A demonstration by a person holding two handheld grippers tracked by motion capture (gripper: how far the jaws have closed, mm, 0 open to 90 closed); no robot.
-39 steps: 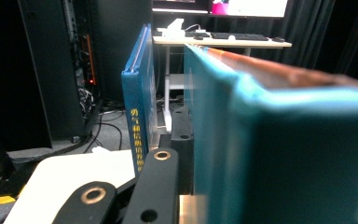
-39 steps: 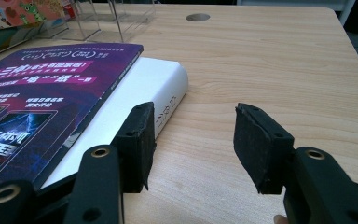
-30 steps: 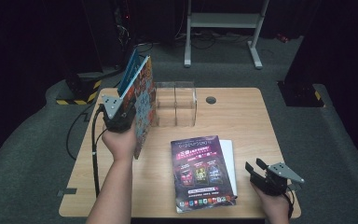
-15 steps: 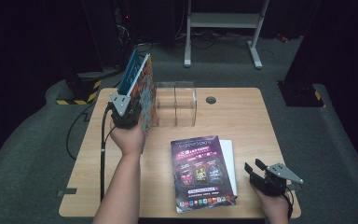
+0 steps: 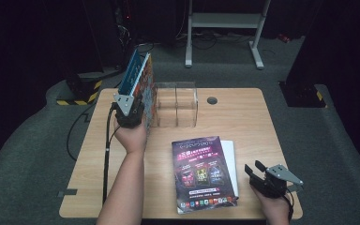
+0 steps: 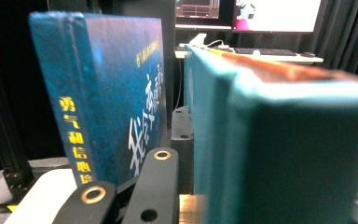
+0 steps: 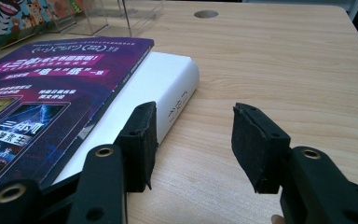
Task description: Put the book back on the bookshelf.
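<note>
My left gripper [image 5: 129, 111] stands at the table's left side, shut on an upright teal-spined book [image 6: 270, 140] with a colourful cartoon cover [image 5: 149, 89]. A blue hardback [image 6: 107, 93] leans against that book just outside one jaw. Both books stand next to the left wall of a clear acrylic holder [image 5: 176, 105]. Near the front right corner, my right gripper [image 5: 254, 169] rests low and open, with nothing between its pads [image 7: 144, 140]. A purple magazine [image 5: 201, 173] lies flat on a white book [image 7: 168, 88], just left of that gripper.
The wooden table [image 5: 243, 117] has a round cable hole [image 5: 212, 100] behind the holder. A black cable [image 5: 107, 154] trails from the left gripper along the forearm. Dark carpet surrounds the table, and a metal stand [image 5: 225, 21] is behind it.
The left hand has carried the books a little to the right and down, closer to the clear holder, and they stand more upright. The right gripper has stayed put.
</note>
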